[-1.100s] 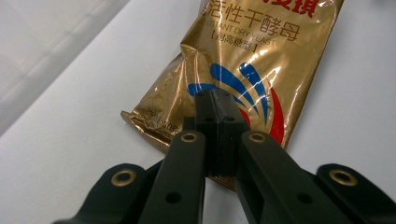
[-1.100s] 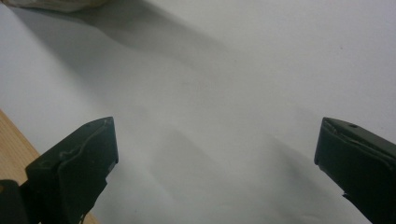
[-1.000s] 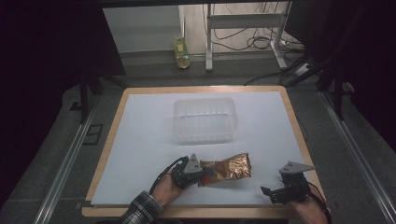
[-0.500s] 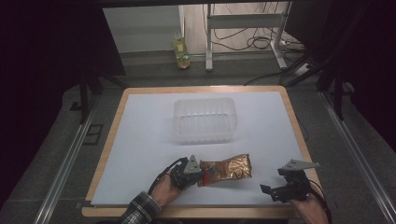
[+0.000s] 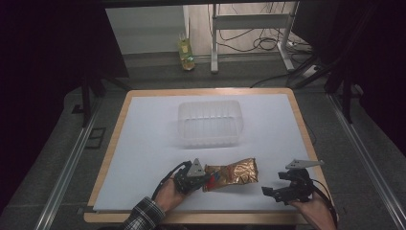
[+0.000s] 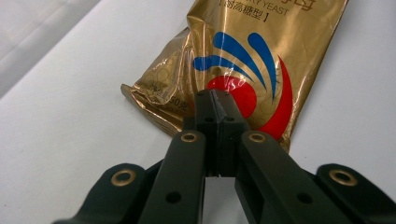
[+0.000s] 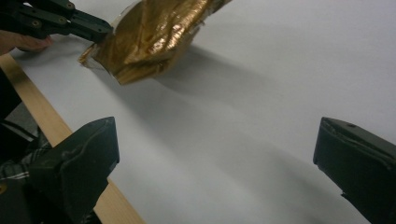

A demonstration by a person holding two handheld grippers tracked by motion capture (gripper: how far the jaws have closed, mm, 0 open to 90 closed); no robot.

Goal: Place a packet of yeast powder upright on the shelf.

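A: Risk first. The gold yeast packet (image 6: 243,60) is pinched only at its crimped bottom edge by the left hand-held gripper (image 6: 215,100). A slip could be expected if it is lifted fast, since slick foil is held on a thin seam and the full weight would hang from it.

B: Agreed. A tear at the seam is also judged possible. In the right gripper view the packet (image 7: 154,32) appears raised off the bench at its far end, so swing can be expected too.

A: Gripper state: the left jaws are pressed fully together on the packet edge, no gap seen. The right hand-held gripper (image 7: 215,158) is spread wide, nothing held, nothing touched, white bench sheet (image 7: 261,93) between the jaws.

B: Location noted: in the high view the packet (image 5: 234,173) is near the front edge of the bench (image 5: 115,143), between the left hand-held gripper (image 5: 203,179) and the right one (image 5: 275,190), well apart from the latter. The clear plastic tub (image 5: 209,123) sits beyond it, mid-bench, not touched.

A: A missed drop into the tub could follow from a swinging packet.
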